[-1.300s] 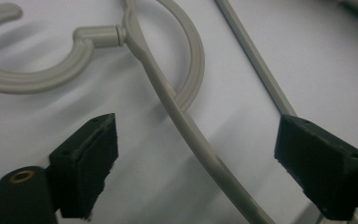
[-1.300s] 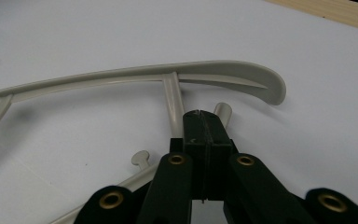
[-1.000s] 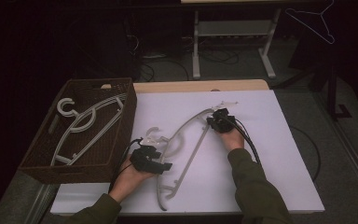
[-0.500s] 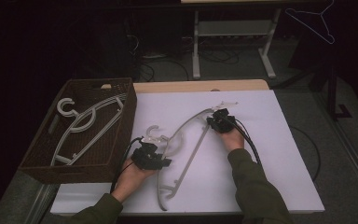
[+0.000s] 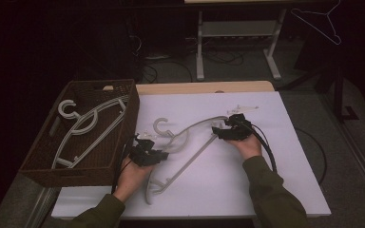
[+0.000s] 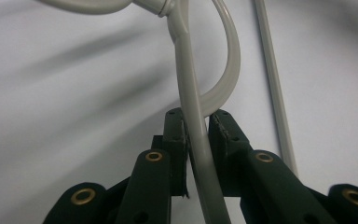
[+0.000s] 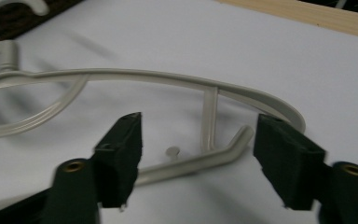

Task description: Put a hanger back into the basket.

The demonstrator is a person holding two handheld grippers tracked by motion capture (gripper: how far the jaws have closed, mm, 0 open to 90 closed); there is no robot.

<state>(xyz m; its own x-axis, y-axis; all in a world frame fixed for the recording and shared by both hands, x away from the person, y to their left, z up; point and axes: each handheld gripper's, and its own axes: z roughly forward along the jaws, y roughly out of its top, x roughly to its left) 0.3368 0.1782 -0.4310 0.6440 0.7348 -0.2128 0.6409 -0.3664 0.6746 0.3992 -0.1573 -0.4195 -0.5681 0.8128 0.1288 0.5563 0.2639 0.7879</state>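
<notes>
Left gripper has just been closing and now pinches one thin rod of the grey plastic hanger, close below the hook's neck; right gripper has just been opening, and its jaws now stand wide and empty above the hanger's far shoulder. That hanger lies flat on the white table, just right of the brown wicker basket, which already holds another hanger. Expect the hanger to be light, stiff yet slightly springy, and smooth enough to swivel in a one-point grip. You would do well to hold the rod squarely near the neck, where it balances, and keep clear of the slender lower bar.
</notes>
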